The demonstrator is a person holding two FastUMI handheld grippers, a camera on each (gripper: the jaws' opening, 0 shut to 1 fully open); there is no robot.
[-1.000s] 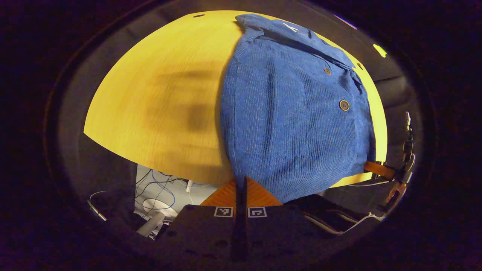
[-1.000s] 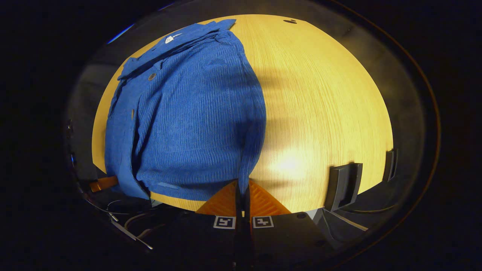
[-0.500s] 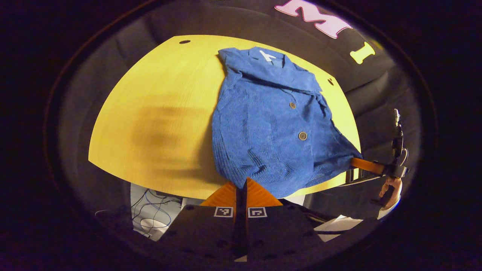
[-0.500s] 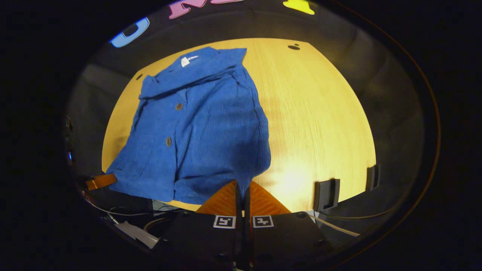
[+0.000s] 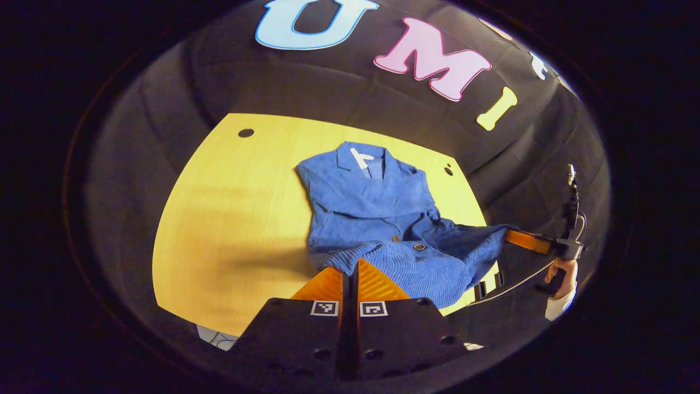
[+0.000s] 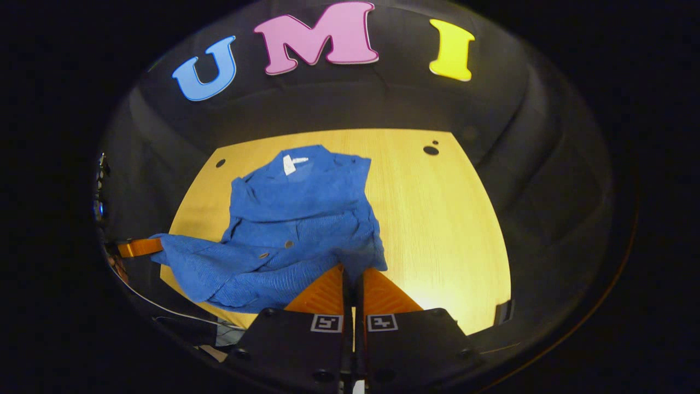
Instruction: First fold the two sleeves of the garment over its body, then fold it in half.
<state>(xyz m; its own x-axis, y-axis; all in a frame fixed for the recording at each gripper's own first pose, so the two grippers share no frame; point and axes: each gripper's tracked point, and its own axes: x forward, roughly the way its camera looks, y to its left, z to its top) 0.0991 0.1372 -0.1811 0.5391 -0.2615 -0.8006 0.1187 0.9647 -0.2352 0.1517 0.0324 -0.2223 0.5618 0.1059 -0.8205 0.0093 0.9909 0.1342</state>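
A blue corduroy garment point(image 5: 372, 202) lies on the yellow wooden table point(image 5: 229, 219), collar and white label point(image 5: 361, 158) at the far end. Its sleeves are tucked out of sight. My left gripper point(image 5: 350, 265) is shut on one corner of the hem, which is raised off the table. The right gripper point(image 5: 511, 236), held by a hand point(image 5: 563, 273), pinches the other hem corner farther right. In the right gripper view the garment point(image 6: 301, 202) sags between my right gripper point(image 6: 353, 269), shut on the hem, and the left gripper point(image 6: 156, 246) at the left edge.
Round holes sit near the table's far corners point(image 5: 246, 133) point(image 6: 431, 150). Dark clips point(image 6: 503, 312) hang on the near table edge. A thin cable point(image 5: 514, 284) runs below the right gripper. Bare tabletop point(image 6: 437, 219) stretches beside the garment.
Both grippers have risen and drawn back with the hem, lifting the garment's lower part off the table. The views have tilted up, so the booth wall now shows.
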